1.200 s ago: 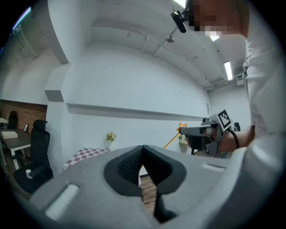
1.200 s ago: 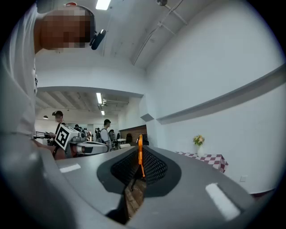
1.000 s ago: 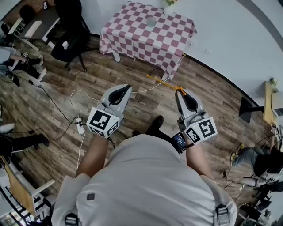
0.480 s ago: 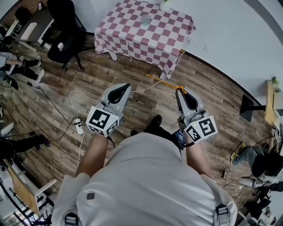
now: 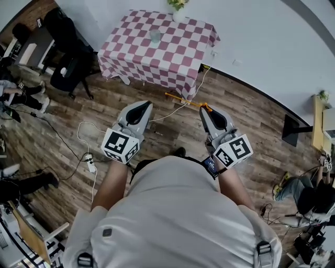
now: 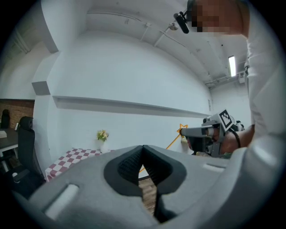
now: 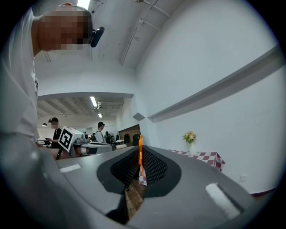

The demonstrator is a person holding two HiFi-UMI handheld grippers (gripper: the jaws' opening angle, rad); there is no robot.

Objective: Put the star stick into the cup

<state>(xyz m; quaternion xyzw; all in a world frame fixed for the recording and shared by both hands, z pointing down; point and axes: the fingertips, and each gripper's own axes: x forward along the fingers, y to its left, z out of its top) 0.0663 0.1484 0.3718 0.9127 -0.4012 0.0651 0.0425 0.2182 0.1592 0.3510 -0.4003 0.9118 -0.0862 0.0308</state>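
My right gripper is shut on a thin orange star stick, which juts out to the left over the wood floor. In the left gripper view its star end shows beside the right gripper. In the right gripper view the stick stands pinched between the shut jaws. My left gripper is shut and holds nothing. A clear cup stands on the table with the red-checked cloth, well ahead of both grippers.
A vase of flowers stands at the table's far edge by the white wall. Cables and a power strip lie on the floor to the left. Black office chairs and seated people are at the far left.
The table sits lower and further left in the head view and the vase has come into sight. Both grippers keep their pose, the right one still holding the stick.
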